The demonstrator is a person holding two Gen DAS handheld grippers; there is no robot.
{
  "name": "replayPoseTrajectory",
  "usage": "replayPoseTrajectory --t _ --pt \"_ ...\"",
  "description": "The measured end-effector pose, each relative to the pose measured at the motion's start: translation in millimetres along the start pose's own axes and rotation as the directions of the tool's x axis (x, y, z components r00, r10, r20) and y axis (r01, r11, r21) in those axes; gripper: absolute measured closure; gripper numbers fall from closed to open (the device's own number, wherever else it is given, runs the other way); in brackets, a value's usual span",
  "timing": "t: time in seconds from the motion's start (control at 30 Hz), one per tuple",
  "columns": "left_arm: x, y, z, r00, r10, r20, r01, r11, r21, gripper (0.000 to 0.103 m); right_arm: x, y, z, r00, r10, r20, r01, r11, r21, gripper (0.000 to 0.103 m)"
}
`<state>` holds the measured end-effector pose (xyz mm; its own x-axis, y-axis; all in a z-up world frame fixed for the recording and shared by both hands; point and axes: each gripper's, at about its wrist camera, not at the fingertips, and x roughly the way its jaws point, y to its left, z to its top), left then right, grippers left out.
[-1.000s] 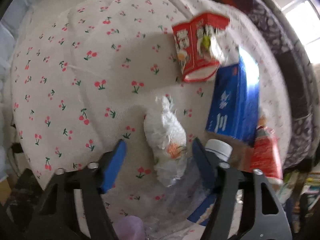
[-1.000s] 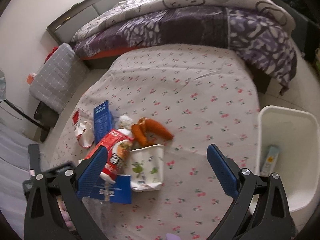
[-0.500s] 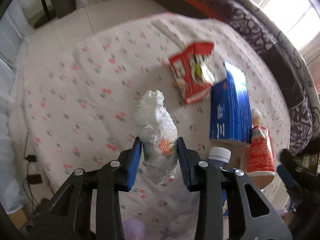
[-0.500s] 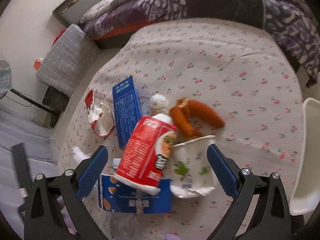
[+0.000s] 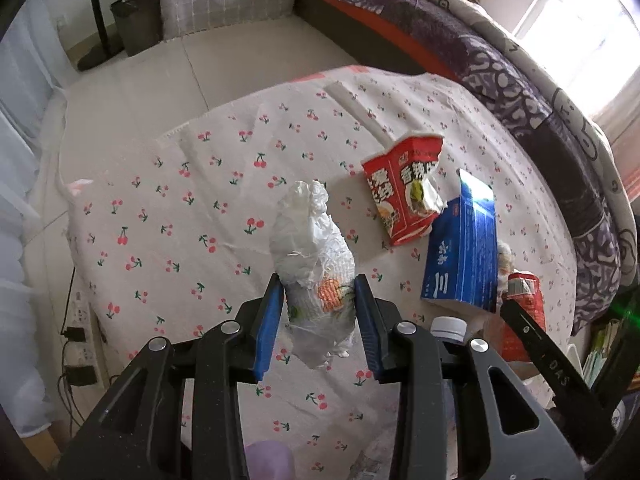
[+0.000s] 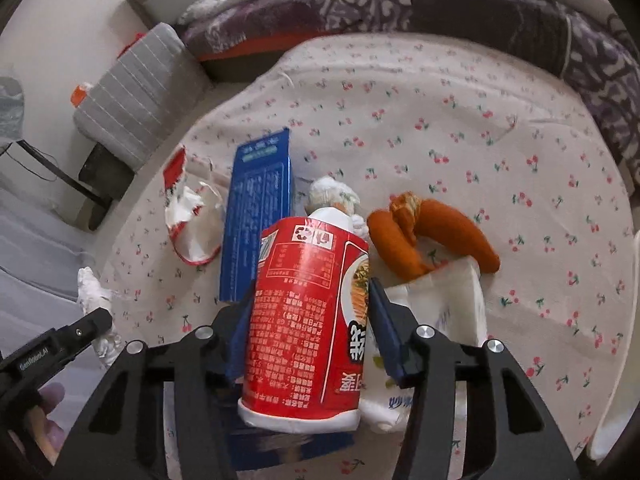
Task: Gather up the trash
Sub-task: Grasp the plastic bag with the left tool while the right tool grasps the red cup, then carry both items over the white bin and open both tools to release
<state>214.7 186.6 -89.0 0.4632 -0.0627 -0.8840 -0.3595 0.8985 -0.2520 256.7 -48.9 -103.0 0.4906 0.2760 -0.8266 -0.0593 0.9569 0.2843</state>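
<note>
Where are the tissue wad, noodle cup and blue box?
tissue wad (image 5: pixel 310 256): left wrist view, crumpled middle.
noodle cup (image 6: pixel 304 312): right wrist view, red side wall.
blue box (image 5: pixel 460 258): left wrist view, top face.

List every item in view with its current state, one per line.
left gripper: shut on crumpled white bag, lifted
right gripper: just closing, shut on red noodle cup
red snack carton: torn open, lying
blue box: lying flat
sausages: lying on cloth

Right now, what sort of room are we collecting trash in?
Most likely a bedroom. A bed with a purple patterned quilt runs along the far side, a grey cushion lies on the floor beside it, and the trash sits on a cherry-print cloth spread over the tiled floor.
</note>
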Motion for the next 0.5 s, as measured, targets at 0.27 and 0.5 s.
replayPoseTrajectory --t 0.27,0.5 --pt "-23.2 -12.8 3.0 0.994 -0.036 0.105 0.034 0.999 0.025 0.069 -39.5 5.5 3.6 0.990 0.014 0.138 -0.007 0.999 -0.051 0.052" --pt "-43.9 -30.4 1.1 0.979 -0.084 0.184 0.076 0.996 0.053 0.069 -74.1 1.6 3.4 0.971 0.018 0.239 -0.002 0.998 -0.066 0.052"
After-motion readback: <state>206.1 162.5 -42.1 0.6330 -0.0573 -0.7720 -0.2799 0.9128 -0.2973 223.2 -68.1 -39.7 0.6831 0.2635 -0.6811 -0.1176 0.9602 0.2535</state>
